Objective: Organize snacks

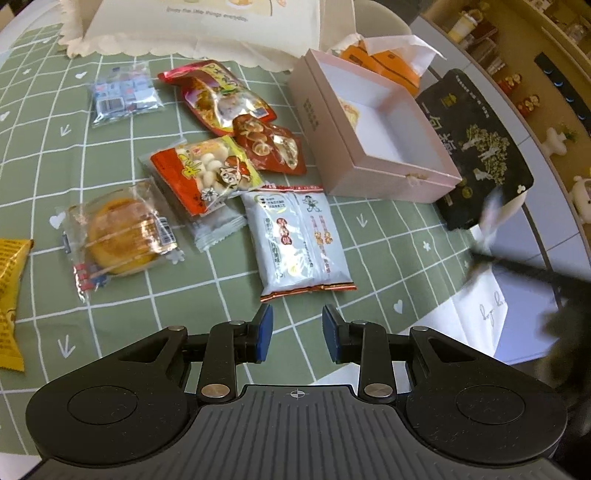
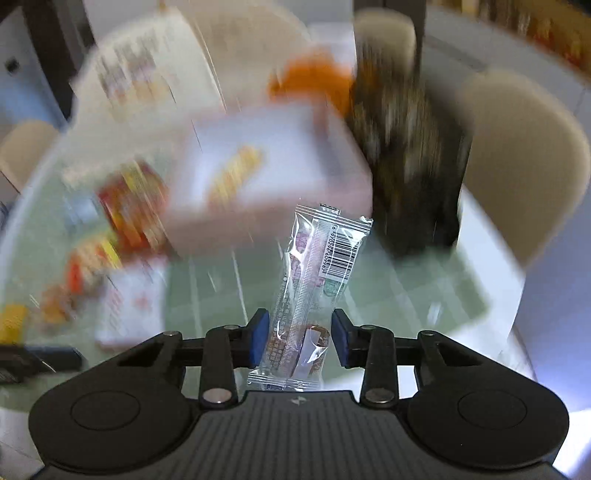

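Note:
My right gripper (image 2: pixel 299 332) is shut on a long clear snack packet (image 2: pixel 314 273) with a barcode, which stands up between the blue pads. Everything behind it is smeared; the open pink box (image 2: pixel 343 184) lies just beyond. In the left wrist view my left gripper (image 1: pixel 297 332) hovers open over the green checked cloth (image 1: pixel 376 240), with nothing between its pads. A white rice-cracker packet (image 1: pixel 299 236) lies just ahead of it. The pink box (image 1: pixel 388 181) sits further back on the right with one yellow packet (image 1: pixel 349 110) inside. The right gripper (image 1: pixel 487 229) shows there only as a blur.
Loose on the cloth are a wrapped round cake (image 1: pixel 122 236), an orange-red packet (image 1: pixel 203 173), two red packets (image 1: pixel 271 147), a clear bag of small sweets (image 1: pixel 123 94) and a yellow packet (image 1: pixel 9 302). A black lid (image 1: pixel 480 147), an orange bag (image 1: pixel 384 62) and a cream tote (image 1: pixel 203 26) stand behind.

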`<move>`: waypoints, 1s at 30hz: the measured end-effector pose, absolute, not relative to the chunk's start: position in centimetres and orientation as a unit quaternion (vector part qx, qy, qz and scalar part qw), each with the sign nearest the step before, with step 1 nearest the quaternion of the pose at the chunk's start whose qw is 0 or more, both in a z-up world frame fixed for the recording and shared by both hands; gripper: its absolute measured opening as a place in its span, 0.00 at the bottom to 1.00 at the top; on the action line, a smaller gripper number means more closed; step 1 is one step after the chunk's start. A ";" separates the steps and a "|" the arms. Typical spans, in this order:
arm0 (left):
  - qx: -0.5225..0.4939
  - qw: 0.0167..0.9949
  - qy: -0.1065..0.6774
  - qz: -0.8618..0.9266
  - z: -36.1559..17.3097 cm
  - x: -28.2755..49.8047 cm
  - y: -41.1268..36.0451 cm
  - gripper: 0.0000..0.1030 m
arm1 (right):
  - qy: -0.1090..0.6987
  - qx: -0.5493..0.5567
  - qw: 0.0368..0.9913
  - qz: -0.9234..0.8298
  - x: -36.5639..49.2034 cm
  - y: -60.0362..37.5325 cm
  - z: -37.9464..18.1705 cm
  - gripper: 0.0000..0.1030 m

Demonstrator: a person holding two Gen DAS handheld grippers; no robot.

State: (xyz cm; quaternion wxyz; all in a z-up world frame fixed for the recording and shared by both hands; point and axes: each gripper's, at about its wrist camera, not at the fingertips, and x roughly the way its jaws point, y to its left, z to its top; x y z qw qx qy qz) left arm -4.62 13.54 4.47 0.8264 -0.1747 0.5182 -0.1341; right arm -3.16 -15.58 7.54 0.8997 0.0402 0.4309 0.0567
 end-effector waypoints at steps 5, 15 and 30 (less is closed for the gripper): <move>-0.182 0.826 0.517 -0.133 4.3 -4.7 13.5 0.32 | 0.350 0.030 0.934 0.062 2.9 -16.6 15.4 0.48; -0.190 0.844 0.492 -0.094 4.8 -5.7 16.5 0.33 | 0.390 0.050 0.913 0.114 7.6 -14.9 12.4 0.70; -0.234 0.854 0.449 0.124 3.8 -8.3 32.7 0.33 | 0.438 -0.075 0.865 0.234 -1.4 -0.7 3.9 0.70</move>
